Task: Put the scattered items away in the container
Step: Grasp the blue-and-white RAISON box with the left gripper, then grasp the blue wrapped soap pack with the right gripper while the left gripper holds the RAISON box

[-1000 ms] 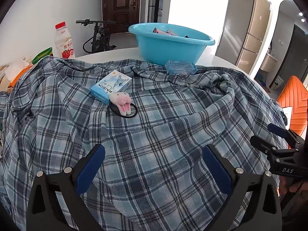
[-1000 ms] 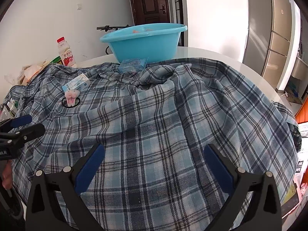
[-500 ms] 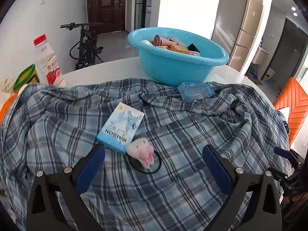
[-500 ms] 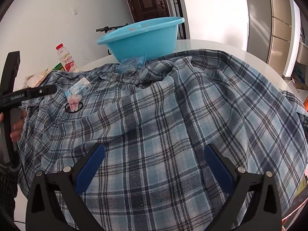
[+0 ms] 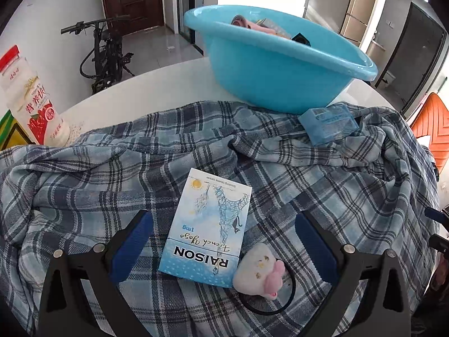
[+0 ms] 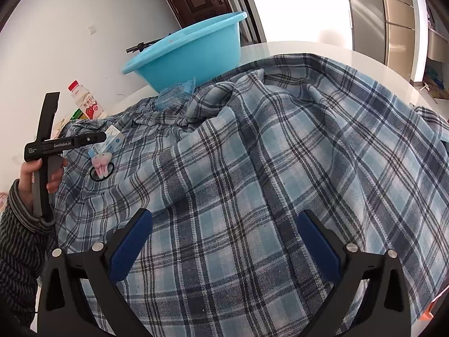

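Approach | left gripper (image 5: 221,241) jaws spread wide, empty, straddling RAISON box (image 5: 207,224) on plaid shirt (image 5: 336,196), likely to pinch its sides | right gripper (image 6: 224,241) wide, empty, parked clear | basin (image 5: 269,64) beyond, part-filled.

"What colours am I seeing from here?"

"On my left camera, a bright turquoise basin (image 5: 275,75) and a shirt (image 5: 350,191) checked in pale blue, white and navy."

"And the box?"

"The carton (image 5: 209,224) is light blue fading to white, with dark lettering. Beside it, a white plush (image 5: 259,271) with pink ears on a black hair band (image 5: 290,295)."

"Anything else?"

"A translucent blue packet (image 5: 328,125), a white bottle (image 5: 31,104) with red cap and label, and my fingers' pads (image 6: 130,248) are deep blue on black."
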Action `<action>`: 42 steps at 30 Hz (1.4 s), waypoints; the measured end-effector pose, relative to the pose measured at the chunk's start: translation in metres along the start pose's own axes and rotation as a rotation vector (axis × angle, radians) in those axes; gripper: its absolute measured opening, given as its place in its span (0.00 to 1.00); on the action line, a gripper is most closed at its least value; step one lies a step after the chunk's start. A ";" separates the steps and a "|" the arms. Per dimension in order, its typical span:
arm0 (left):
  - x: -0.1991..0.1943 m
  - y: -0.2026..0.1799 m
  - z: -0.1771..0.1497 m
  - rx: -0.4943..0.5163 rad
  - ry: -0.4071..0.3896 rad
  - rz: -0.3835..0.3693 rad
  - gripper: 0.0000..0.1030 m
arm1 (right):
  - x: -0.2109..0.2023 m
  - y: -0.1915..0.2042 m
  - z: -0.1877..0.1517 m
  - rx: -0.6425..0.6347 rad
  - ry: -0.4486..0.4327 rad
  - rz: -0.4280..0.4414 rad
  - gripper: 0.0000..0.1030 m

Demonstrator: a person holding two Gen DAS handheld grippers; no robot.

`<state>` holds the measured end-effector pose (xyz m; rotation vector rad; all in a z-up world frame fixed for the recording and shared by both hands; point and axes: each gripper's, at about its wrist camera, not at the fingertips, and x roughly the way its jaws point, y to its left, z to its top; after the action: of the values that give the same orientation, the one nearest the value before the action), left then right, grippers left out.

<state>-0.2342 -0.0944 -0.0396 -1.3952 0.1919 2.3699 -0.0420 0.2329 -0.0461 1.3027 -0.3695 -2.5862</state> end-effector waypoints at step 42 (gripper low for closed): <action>-0.082 -0.057 -0.064 -0.206 -0.104 0.103 0.60 | -0.016 0.046 0.039 -0.154 -0.065 -0.067 0.99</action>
<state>-0.1241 -0.0824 0.0041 -1.3763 -0.0098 2.6026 -0.0603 0.1989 0.0033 1.2011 -0.1352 -2.6572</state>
